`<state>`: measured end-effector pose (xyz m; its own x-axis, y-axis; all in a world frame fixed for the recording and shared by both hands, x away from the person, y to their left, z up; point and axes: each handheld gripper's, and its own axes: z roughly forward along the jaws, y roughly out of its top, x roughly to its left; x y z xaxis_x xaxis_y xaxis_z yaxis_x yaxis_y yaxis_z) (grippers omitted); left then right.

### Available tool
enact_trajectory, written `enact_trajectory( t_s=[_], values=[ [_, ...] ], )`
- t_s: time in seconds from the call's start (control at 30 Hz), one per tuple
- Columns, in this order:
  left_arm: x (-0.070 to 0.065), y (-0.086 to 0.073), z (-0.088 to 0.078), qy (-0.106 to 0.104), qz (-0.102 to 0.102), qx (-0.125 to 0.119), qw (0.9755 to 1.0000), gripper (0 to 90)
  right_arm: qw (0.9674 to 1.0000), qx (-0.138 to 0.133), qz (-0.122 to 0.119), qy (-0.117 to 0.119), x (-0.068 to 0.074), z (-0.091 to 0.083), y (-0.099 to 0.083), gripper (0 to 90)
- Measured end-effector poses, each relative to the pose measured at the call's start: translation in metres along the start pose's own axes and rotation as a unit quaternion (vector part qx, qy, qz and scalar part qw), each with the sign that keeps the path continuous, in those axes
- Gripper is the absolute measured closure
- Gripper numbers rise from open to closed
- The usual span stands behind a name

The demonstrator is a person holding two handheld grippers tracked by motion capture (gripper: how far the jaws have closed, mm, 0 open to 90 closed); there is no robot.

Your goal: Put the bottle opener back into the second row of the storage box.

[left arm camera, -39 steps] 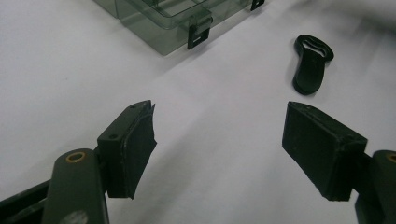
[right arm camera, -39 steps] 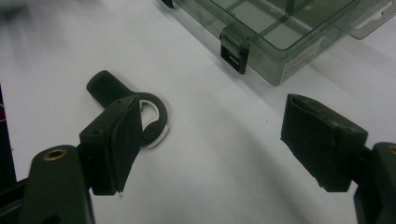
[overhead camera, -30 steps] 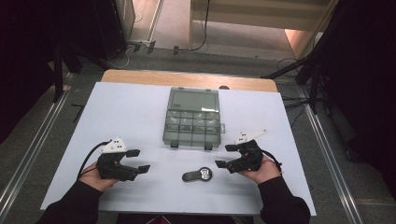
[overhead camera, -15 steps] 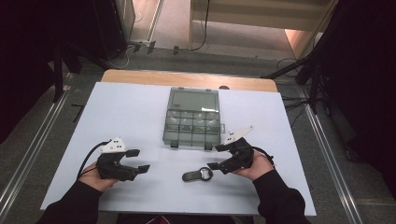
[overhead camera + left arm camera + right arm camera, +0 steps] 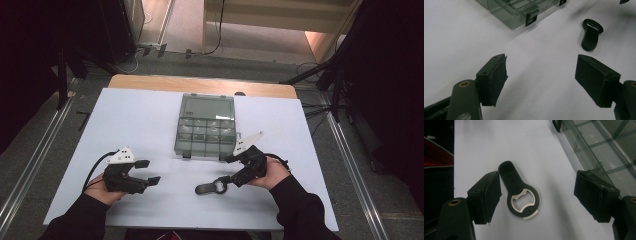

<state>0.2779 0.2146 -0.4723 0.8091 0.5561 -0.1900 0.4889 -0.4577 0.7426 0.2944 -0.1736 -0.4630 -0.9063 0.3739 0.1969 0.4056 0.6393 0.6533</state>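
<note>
The left tool (image 5: 148, 171) rested on the desk (image 5: 150, 115) with its jaws spread and nothing between them, well apart from the work. The right tool (image 5: 226, 169) also stood spread, straddling the black bottle opener (image 5: 518, 193), which lay flat with its handle just beside one jaw. Closing from there could have pushed the thin opener sideways or let it slip under the pads, and the clear compartment box (image 5: 206, 126) close behind the other jaw risked being nudged.

pretty dim room, grey concrete floor (image 5: 185, 30) with metal rails (image 5: 30, 165) along both sides, dark stands around, white-topped table (image 5: 135, 115) with a wooden far edge, warm light patch top right
</note>
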Motion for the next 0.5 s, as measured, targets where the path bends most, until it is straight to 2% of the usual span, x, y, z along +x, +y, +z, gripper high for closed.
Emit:
enact_trajectory(
  t_s=[0.2,0.5],
  values=[
    [0.0,0.0,0.0,0.0,0.0,0.002,1.0,25.2,0.9996,0.002,-0.025,0.015,-0.001,0.002,0.006,24.0],
    [0.0,0.0,0.0,0.0,0.0,0.002,1.0,25.2,0.9982,0.023,-0.048,0.027,0.003,0.006,0.013,25.5]
  ],
)
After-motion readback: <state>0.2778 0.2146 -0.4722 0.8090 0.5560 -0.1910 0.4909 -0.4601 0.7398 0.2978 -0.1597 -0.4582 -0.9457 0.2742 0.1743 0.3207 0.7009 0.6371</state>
